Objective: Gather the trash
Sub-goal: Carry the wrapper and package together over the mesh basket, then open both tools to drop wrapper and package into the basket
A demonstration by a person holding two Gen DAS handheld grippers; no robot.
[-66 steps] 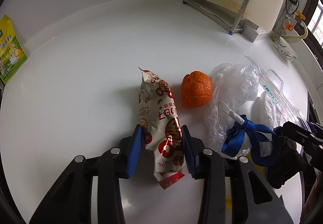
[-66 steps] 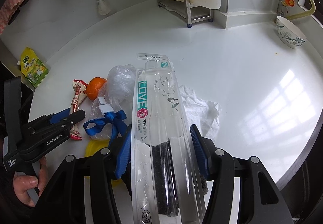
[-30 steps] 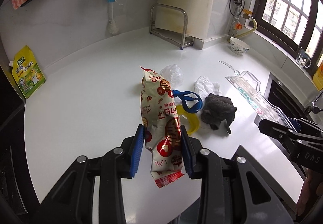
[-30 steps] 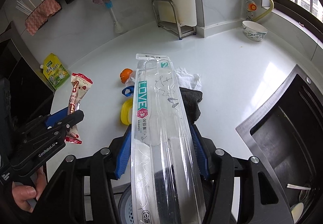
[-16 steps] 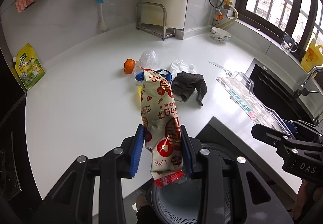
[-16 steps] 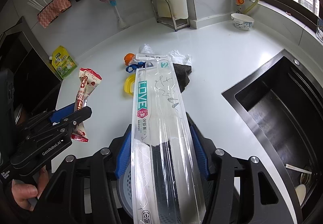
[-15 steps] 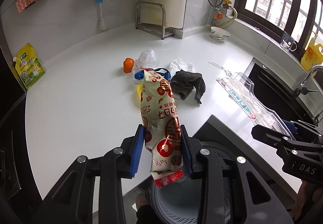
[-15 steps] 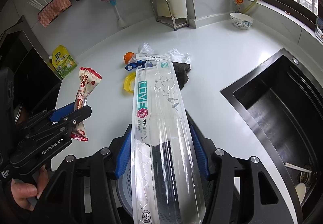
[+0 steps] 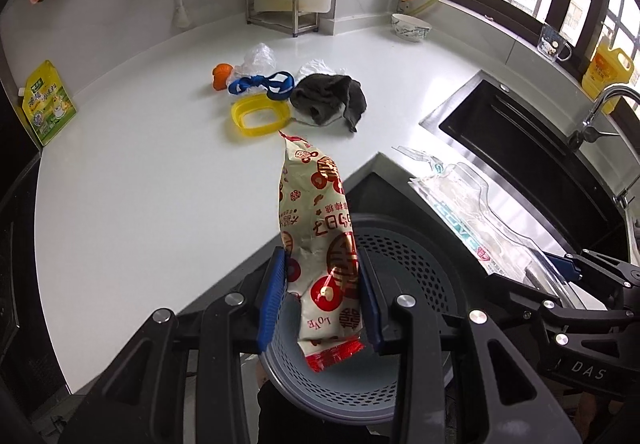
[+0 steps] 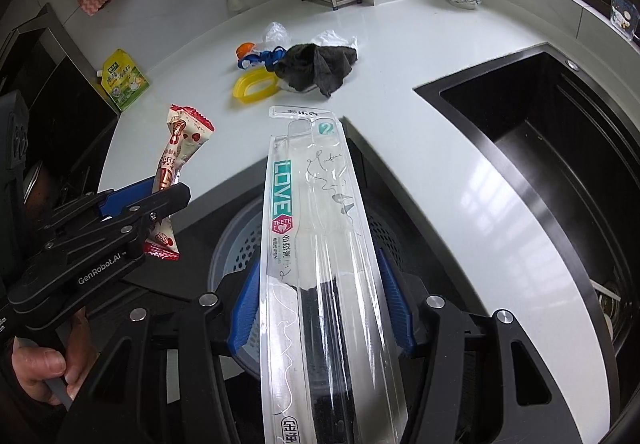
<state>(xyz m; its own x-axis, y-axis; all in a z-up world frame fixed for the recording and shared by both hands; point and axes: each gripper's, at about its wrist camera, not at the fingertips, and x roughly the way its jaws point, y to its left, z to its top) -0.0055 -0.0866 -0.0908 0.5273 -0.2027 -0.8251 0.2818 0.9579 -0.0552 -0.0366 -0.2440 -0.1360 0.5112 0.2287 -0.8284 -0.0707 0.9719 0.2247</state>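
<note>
Left wrist view: the left claw (image 9: 323, 298) grips a snack wrapper (image 9: 320, 244) above a grey bin (image 9: 404, 268) below the table (image 9: 160, 163) edge. The right claw (image 10: 318, 308) clamps a clear blister pack (image 10: 316, 224), seemingly over the same bin.

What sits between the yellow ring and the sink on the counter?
In the left wrist view, only the dark grey cloth lies between yellow ring and sink.
</note>
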